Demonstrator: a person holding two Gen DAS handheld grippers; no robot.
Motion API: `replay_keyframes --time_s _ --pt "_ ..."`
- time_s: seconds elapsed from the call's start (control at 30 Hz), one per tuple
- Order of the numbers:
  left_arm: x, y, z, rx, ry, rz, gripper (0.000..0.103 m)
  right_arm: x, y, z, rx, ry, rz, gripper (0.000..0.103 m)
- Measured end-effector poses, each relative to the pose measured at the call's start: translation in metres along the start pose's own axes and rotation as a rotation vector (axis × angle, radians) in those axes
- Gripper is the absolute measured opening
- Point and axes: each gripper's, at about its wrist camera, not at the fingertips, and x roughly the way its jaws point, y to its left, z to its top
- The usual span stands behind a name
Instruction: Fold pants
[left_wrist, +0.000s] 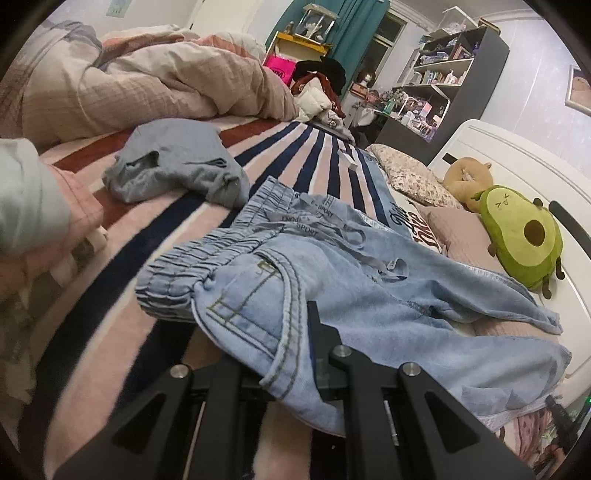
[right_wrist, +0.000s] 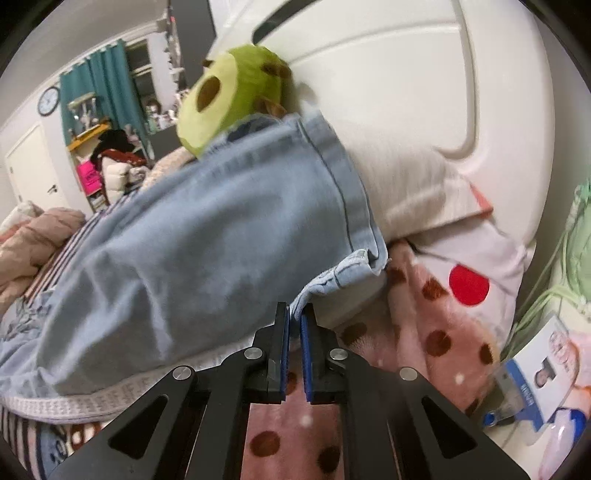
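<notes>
Left tool (left_wrist: 295, 332): clamped on waist edge of light blue denim pants (left_wrist: 332, 280)
Right tool (right_wrist: 294, 321): pinched narrow on pant-leg hem corner
Pants: spread over striped bed blanket (left_wrist: 147, 236)

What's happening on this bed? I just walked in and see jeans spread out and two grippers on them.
A person is folding a pair of light blue jeans on the bed with a handheld gripper in each hand. The left gripper is shut on the denim near the waistband pocket. The right gripper is closed at the hem end of a leg, with the hem corner at its tips; whether it really pinches it is hard to tell. The jeans lie unfolded, legs stretching toward the avocado plush.
</notes>
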Motion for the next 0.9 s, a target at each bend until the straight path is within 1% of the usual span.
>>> replay_keyframes --time_s 0.1,0.17,0.3,0.43,0.53,0.7,0.77,0.8,0.9 --pt "-0.008 0.0 -0.001 0.014 -0.013 0.006 0.007 -0.015 0.004 0.003 -0.018 -0.017 0.02 0.001" --pt "-0.016 -0.003 -0.001 0.043 -0.038 0.029 0.008 -0.026 0.006 0.003 -0.035 -0.029 0.026 0.0" --pt "-0.033 -0.006 0.002 0.086 -0.072 0.047 0.008 -0.035 0.012 0.012 -0.053 -0.033 0.05 0.0" --pt "-0.05 -0.005 0.008 0.098 -0.106 0.061 0.008 -0.048 0.012 0.014 -0.069 -0.04 0.078 0.0" --pt "-0.052 -0.006 0.016 0.094 -0.102 0.048 0.007 -0.053 0.017 0.02 -0.079 -0.05 0.097 0.0" --pt "-0.043 -0.021 0.034 0.129 -0.105 0.064 0.008 -0.053 0.031 0.043 -0.114 -0.066 0.127 0.0" --pt "-0.037 -0.025 0.038 0.133 -0.095 0.069 0.007 -0.048 0.039 0.05 -0.135 -0.049 0.13 0.0" --pt "-0.035 -0.026 0.038 0.136 -0.09 0.071 0.007 -0.043 0.043 0.051 -0.148 -0.018 0.127 0.0" --pt "-0.03 -0.026 0.03 0.148 -0.071 0.084 0.007 -0.035 0.041 0.042 -0.145 0.037 0.127 0.0"
